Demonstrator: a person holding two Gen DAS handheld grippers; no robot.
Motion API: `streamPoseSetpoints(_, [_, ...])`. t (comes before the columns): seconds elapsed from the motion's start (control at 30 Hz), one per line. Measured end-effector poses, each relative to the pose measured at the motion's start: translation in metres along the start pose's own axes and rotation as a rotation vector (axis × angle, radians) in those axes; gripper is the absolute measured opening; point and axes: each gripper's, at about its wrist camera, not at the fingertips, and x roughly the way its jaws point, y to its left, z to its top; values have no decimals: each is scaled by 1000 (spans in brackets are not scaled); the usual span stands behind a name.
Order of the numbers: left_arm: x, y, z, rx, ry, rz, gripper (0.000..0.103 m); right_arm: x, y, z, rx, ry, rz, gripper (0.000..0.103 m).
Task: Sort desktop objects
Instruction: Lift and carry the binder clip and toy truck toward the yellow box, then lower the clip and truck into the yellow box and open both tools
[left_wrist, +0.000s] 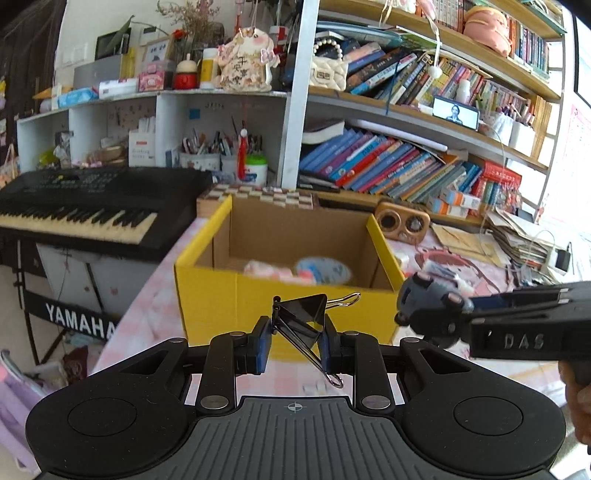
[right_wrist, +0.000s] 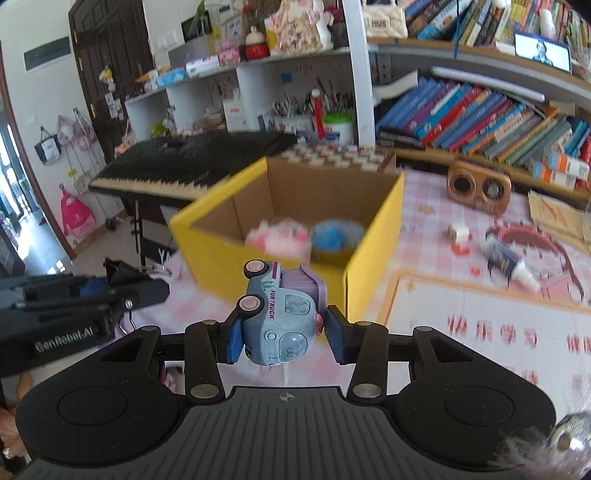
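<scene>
left gripper (left_wrist: 295, 345): jaws drawn close together, clamped on a black binder clip (left_wrist: 301, 319); the clip sits tilted between the blue pads, one wire handle sticking up past the fingertips to the right, the other hanging below them. right gripper (right_wrist: 284, 334): jaws partly apart, closed on a grey-blue toy truck (right_wrist: 280, 314) lying on its side, pink wheels toward the left pad, lilac rear pointing away from the gripper, "fun truck" lettering readable along its flank. in the left wrist view the right gripper enters from the right side, level with the left fingertips and close beside them, truck foremost. yellow cardboard box (left_wrist: 229, 291): open top, directly ahead of both grippers, just beyond the fingertips; inside it a pink item and a blue round item, both blurred, identity unclear. table with pink checked cloth (right_wrist: 436, 206) under box and grippers. ahead and to the right of the right gripper, on the cloth: a small tube (right_wrist: 508, 260) lying flat, and farther off a wooden twin-dial clock (right_wrist: 478, 190). black keyboard (left_wrist: 88, 206) ahead-left of the left gripper, beyond the table edge.
</scene>
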Motion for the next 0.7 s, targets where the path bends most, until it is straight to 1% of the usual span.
streamPoseSetpoints(0.2, [32,-5,30,31,-27,9,25,20,-18,43,-20,-57,3,41])
streamPoseSetpoints(0.4, [72,-14,51,58,-15,6,25,46,-34,84,-50,-93,21,41])
streamPoseSetpoints(0.57, [104,-27,59,103,37,-11,25,74,-45,111,-71,-84,49,41])
streamPoseSetpoints(0.7, [131,-30,58,116,109,-29,25,103,-45,123,-120,-39,76,41])
